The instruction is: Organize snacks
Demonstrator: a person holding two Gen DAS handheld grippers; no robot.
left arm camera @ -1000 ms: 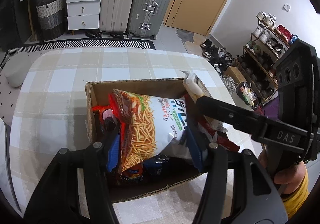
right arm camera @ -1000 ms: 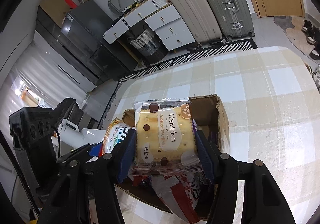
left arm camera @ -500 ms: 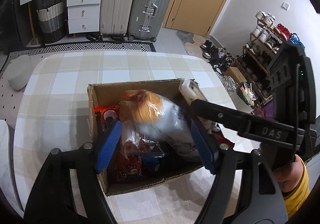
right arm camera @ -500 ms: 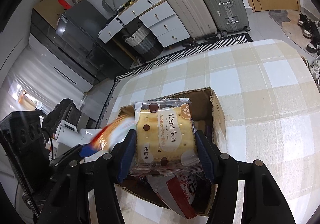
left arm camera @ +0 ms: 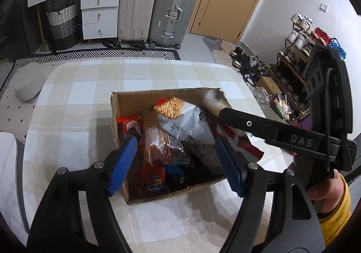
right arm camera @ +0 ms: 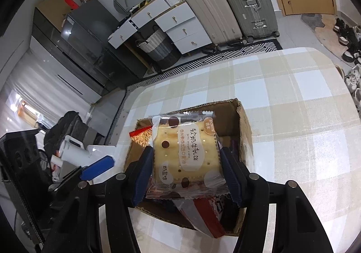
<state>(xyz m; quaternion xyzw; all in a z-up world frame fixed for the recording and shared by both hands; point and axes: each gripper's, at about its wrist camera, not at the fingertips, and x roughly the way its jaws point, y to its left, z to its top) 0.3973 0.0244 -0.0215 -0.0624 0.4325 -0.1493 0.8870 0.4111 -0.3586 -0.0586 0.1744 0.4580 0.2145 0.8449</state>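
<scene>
A cardboard box sits on the checked tablecloth and holds several snack bags. A white bag of fried sticks lies on top of them. My left gripper is open and empty above the box's near side. My right gripper is shut on a clear-wrapped yellow cracker packet and holds it over the same box. The right gripper's arm crosses the left wrist view, with the packet blurred at its tip. A red and white bag lies under the packet.
The table is covered in a beige and white check cloth. Suitcases, white drawers and a basket stand beyond it. A shoe rack stands at right. My left gripper's blue pad shows left of the box.
My left gripper has opened and let go of the fried-sticks bag, which has dropped into the box. The left gripper has pulled back. My right gripper still holds the cracker packet over the box.
</scene>
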